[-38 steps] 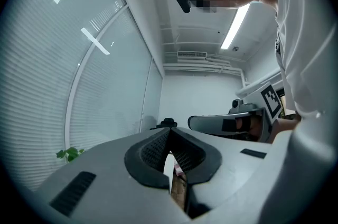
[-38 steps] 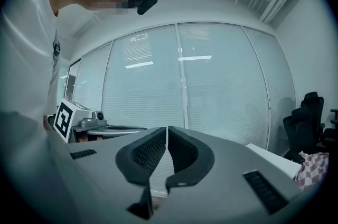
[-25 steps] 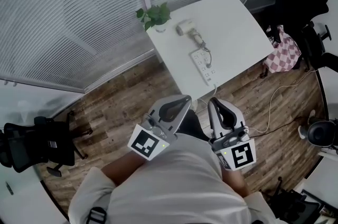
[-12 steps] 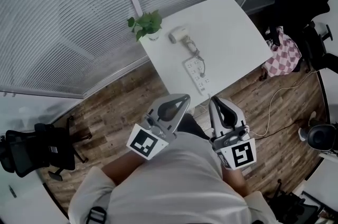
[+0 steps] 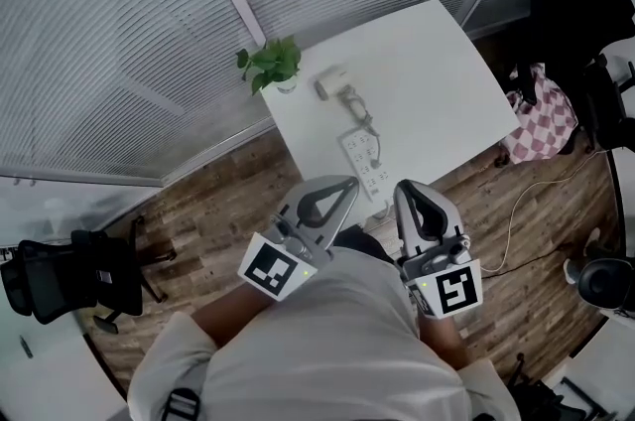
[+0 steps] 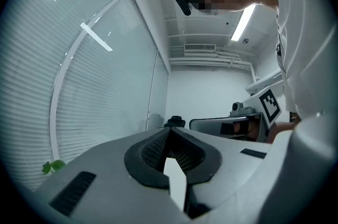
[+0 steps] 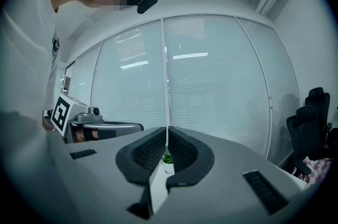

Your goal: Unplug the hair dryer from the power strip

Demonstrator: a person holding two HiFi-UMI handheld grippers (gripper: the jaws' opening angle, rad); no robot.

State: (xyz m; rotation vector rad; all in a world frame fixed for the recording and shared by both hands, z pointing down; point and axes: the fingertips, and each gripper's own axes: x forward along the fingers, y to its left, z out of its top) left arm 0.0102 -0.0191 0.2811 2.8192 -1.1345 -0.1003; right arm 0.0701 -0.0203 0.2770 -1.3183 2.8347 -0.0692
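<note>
In the head view a white hair dryer [image 5: 331, 85] lies on a white table [image 5: 437, 81], near its far left corner. Its cord runs to a white power strip [image 5: 362, 160] lying closer to me, and the plug sits in that strip. My left gripper [image 5: 344, 183] and right gripper [image 5: 406, 188] are held level in front of my chest, just short of the table's near edge. Both have their jaws shut with nothing between them. In the left gripper view the left gripper [image 6: 169, 130] points along the room. In the right gripper view the right gripper [image 7: 168, 129] points at the window.
A small potted plant [image 5: 270, 64] stands at the table's left corner. Window blinds [image 5: 119, 42] fill the wall behind. A black chair with a checked cloth [image 5: 541, 116] is right of the table, another black chair [image 5: 60, 275] at far left. A cable [image 5: 516, 220] trails over the wood floor.
The table, dryer and strip have drawn nearer to my grippers in the head view as I stepped toward them. Both grippers kept their pose and stayed shut.
</note>
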